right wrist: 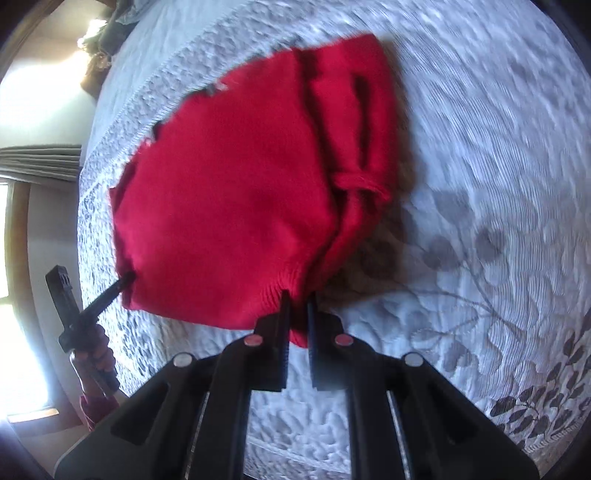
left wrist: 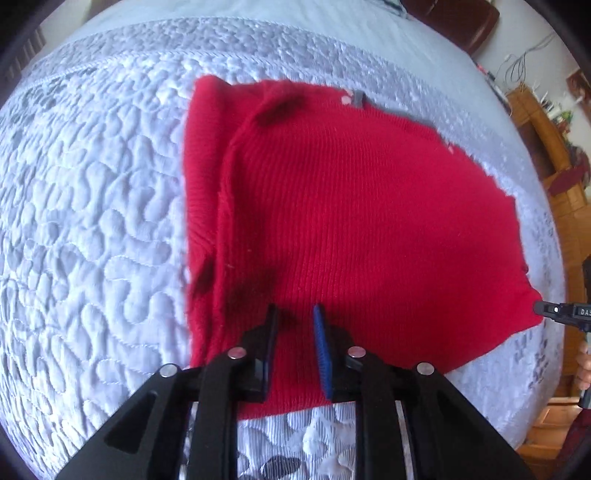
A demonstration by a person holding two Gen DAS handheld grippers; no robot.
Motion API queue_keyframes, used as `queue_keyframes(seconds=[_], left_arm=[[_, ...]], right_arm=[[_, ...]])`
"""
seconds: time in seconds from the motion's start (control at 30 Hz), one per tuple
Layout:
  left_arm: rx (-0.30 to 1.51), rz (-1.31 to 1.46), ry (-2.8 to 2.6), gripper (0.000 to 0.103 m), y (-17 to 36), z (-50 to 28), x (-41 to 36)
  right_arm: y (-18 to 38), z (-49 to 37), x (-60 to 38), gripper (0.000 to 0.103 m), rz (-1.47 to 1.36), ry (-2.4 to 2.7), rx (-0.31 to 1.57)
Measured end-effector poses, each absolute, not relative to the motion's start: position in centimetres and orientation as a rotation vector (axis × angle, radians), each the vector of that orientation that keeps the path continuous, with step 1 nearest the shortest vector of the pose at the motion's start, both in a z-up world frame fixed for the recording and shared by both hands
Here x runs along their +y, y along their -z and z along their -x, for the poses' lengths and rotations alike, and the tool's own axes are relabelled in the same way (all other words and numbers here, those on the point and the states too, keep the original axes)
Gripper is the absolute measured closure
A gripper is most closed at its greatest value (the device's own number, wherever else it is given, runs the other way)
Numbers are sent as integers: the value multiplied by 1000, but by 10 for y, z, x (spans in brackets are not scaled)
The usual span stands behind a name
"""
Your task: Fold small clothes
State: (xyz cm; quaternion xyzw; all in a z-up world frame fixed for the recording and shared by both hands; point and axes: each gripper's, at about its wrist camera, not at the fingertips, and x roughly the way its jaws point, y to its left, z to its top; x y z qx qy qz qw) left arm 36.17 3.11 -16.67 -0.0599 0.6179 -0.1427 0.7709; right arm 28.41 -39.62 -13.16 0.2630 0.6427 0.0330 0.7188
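A small red knit sweater (left wrist: pixel 351 221) lies on a pale quilted bedspread (left wrist: pixel 92 221), with one side folded inward. My left gripper (left wrist: pixel 295 314) is over the sweater's near hem; its jaws stand a little apart with red cloth between them, so I cannot tell whether they hold it. In the right wrist view the sweater (right wrist: pixel 229 192) is lifted at its near hem. My right gripper (right wrist: pixel 298 299) is shut on that ribbed hem corner. The left gripper (right wrist: pixel 122 282) touches the other corner there. The right gripper's tip (left wrist: pixel 546 308) shows at the sweater's right corner.
The bedspread (right wrist: pixel 480 184) has a grey leaf pattern on the right. Wooden furniture (left wrist: pixel 554 166) stands beyond the bed's right edge. A window and curtain (right wrist: pixel 37 162) are at the left. A dark brown headboard (left wrist: pixel 461 22) is at the far end.
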Motion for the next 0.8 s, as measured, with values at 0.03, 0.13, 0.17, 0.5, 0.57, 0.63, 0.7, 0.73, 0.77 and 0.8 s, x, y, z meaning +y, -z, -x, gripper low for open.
queue_keyframes(seconds=[0.03, 0.13, 0.17, 0.5, 0.57, 0.63, 0.7, 0.73, 0.77, 0.8], left_arm=[[1326, 135, 311, 80, 163, -361, 36], [1324, 155, 323, 78, 158, -357, 48], [1326, 166, 322, 78, 156, -358, 52], [1259, 277, 255, 73, 134, -360, 120], [1255, 297, 228, 73, 133, -361, 133], [1255, 317, 215, 73, 134, -361, 144], [1260, 323, 204, 73, 135, -360, 150], [1265, 320, 201, 72, 136, -360, 152], [1269, 320, 202, 72, 138, -359, 150], [1273, 322, 207, 72, 140, -358, 147]], right_arm=[[120, -291, -386, 96, -559, -78, 1405], [97, -309, -354, 96, -503, -106, 1368], [92, -314, -342, 96, -483, -118, 1357], [87, -357, -188, 96, -294, -386, 1303], [98, -360, -155, 96, -252, -441, 1315], [113, -360, -131, 97, -226, -480, 1342], [132, -357, -112, 96, -174, -474, 1373], [140, -357, -110, 96, -145, -462, 1379], [145, -354, -110, 92, -141, -461, 1390], [151, -353, -111, 92, -155, -470, 1408]])
